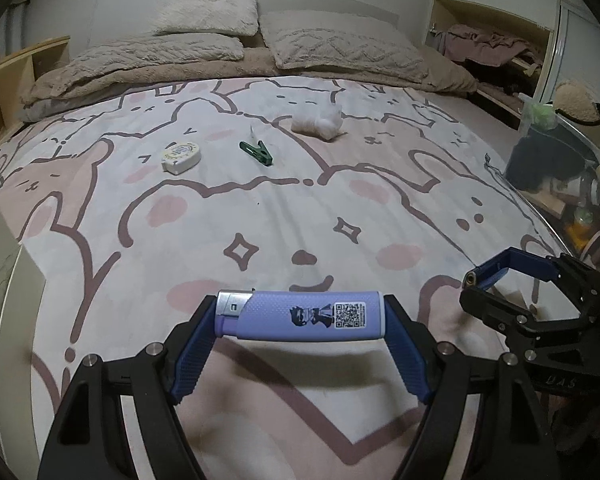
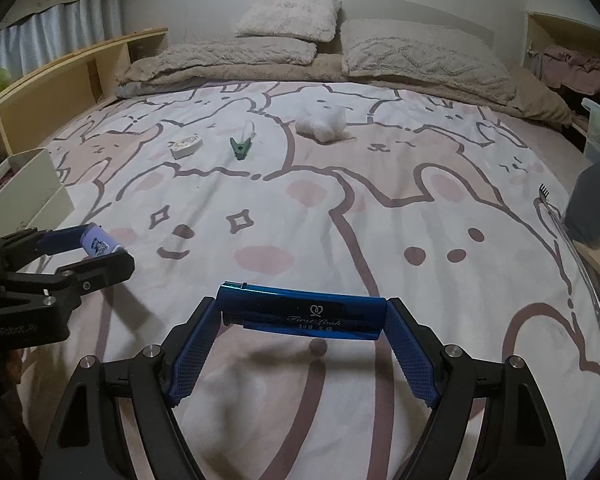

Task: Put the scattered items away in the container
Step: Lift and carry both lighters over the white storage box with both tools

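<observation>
Left gripper [image 1: 300, 320] clamped endwise on a lilac lighter [image 1: 300, 316], lifted clear of the bedsheet [image 1: 260, 220]. Right gripper [image 2: 304, 316] likewise pinching a metallic blue lighter [image 2: 300, 308] by its two ends, held above the sheet.

Risk, as a judgement: end-to-end grips on short smooth faces, so a tilt or bump against the cream container [image 2: 32, 192] (at the left edge, its inside hidden) could squirt either lighter out. Both grippers close together, too; could collide at the drop.

Lilac lighter: stippled plastic, rounded, steel cap, printed code. Blue one: glossy, boxy, slick. Pads ribbed blue rubber.

Waiting further up the soft cartoon-printed sheet: oval white tape measure [image 1: 181, 157], green clothes peg [image 1: 257, 151], crinkled white plastic bundle [image 1: 318, 120].
</observation>
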Motion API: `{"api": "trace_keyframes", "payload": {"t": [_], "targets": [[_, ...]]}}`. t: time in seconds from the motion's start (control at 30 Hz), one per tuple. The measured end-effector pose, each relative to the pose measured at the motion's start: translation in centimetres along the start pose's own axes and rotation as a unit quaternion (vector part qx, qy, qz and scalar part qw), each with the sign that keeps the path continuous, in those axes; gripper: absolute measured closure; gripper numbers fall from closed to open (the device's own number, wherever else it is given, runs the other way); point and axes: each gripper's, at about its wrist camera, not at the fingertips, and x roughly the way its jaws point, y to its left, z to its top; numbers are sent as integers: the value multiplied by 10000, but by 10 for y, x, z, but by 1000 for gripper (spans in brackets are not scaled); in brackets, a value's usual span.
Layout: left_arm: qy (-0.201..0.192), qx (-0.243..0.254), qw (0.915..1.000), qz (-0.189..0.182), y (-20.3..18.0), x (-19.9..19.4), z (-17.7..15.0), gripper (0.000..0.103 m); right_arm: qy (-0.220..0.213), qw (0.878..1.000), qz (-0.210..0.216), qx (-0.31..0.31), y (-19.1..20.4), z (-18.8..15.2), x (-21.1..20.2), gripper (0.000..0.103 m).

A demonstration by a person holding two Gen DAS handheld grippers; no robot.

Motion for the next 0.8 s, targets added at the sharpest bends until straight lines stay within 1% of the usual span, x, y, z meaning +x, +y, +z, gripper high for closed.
{"api": "trace_keyframes", "payload": {"t": [0.17, 0.27, 0.4, 0.8], "targets": [[-85, -53, 9999, 60, -2, -13, -7, 23, -36, 9999, 130, 105, 1, -4, -12, 20], [-211, -101, 9996, 135, -1, -25, -11, 23, -62, 9994, 305, 122, 5, -5, -21, 20], [-419, -166, 9987, 242, 1, -45, -14, 23, -134, 9992, 388, 22, 13, -6, -31, 20], [-860, -178, 9957, 287, 3, -104, -19, 23, -397, 9959, 767, -281, 48, -3, -70, 20]]}}
